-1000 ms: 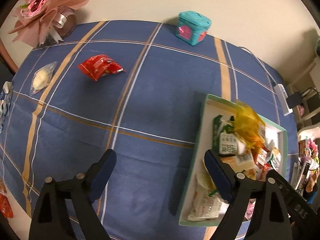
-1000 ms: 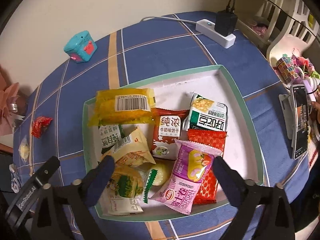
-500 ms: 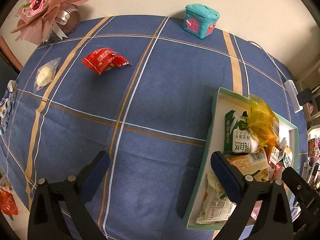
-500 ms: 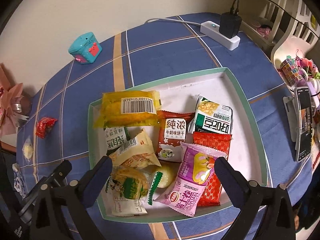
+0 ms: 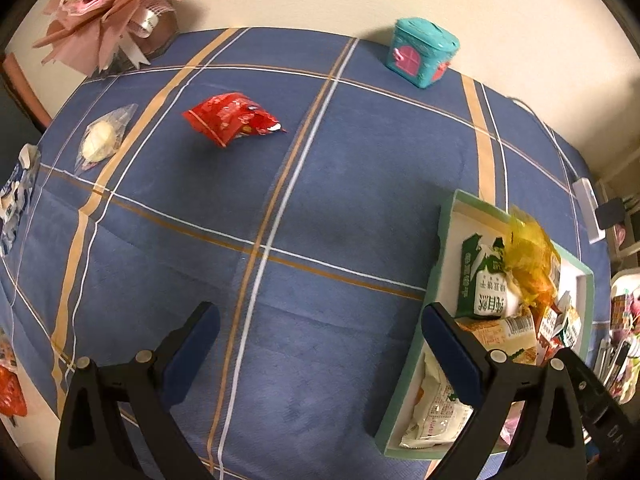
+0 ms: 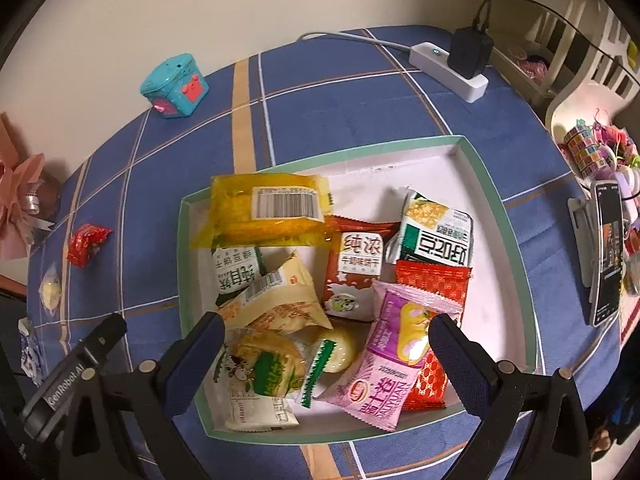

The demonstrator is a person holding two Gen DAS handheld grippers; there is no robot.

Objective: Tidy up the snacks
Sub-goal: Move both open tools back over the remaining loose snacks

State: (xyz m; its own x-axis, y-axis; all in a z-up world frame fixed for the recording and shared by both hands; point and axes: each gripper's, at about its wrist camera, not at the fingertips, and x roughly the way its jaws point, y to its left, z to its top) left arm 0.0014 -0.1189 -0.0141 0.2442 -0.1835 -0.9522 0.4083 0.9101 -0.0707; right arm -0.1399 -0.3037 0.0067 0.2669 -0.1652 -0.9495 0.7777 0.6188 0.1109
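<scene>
A green-rimmed white tray (image 6: 492, 184) holds several snack packs, among them a yellow pack (image 6: 264, 212) and a pink pack (image 6: 396, 356). The tray also shows at the right of the left wrist view (image 5: 448, 216). A red snack pack (image 5: 230, 118) and a clear-wrapped pale bun (image 5: 100, 142) lie loose on the blue checked tablecloth, far left; both are seen small in the right wrist view, the red pack (image 6: 86, 240) and the bun (image 6: 50, 288). My left gripper (image 5: 320, 320) is open and empty over bare cloth. My right gripper (image 6: 326, 332) is open and empty above the tray's near side.
A teal toy house (image 5: 422, 52) stands at the table's back edge. A pink bouquet (image 5: 108, 0) sits at the back left corner. A white power strip (image 6: 448, 64) with a black charger lies at the back right. A phone (image 6: 608, 256) stands right of the tray. More packs lie at the left edge (image 5: 14, 196).
My left gripper has moved left and away from the tray, bringing the red pack and bun nearer the view's centre. My right gripper has drawn back slightly over the tray.
</scene>
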